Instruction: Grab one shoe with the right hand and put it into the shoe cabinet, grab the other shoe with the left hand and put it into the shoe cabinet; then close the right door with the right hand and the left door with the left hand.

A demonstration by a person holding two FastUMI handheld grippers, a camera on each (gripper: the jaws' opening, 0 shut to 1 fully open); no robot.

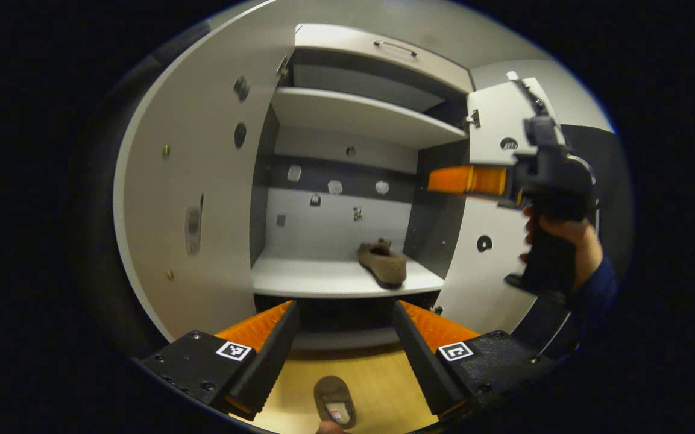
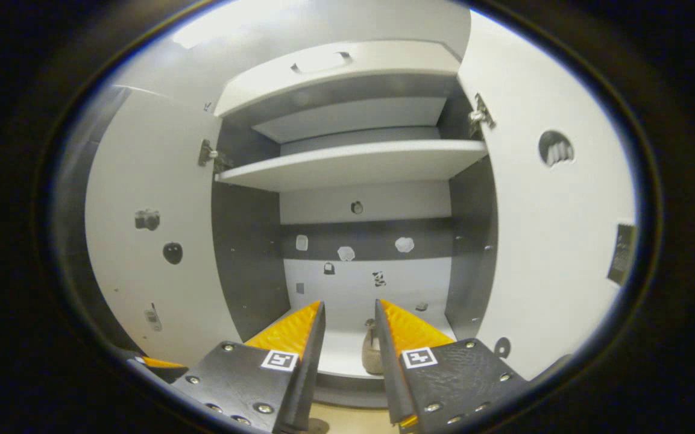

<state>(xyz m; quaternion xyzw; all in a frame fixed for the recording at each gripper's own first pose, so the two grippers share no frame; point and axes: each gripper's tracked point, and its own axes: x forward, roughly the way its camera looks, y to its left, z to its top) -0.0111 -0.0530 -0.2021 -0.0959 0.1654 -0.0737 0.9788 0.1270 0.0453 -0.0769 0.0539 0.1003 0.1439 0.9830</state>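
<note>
One shoe in the cabinet, one on the floor

A brown suede-like shoe [image 1: 383, 263] is lying on the cabinet's [image 1: 347, 114] pale lower shelf [image 1: 323, 278], both doors standing wide. The second shoe [image 1: 334, 401] is sitting sole-up on the tan wooden floor [image 1: 383, 380], under the left hand-held gripper [image 1: 345, 337], whose ribbed orange fingers are spreading apart, empty. The right hand-held gripper [image 2: 349, 337] is hovering before the shelf, fingers parted, holding nothing.
</note>
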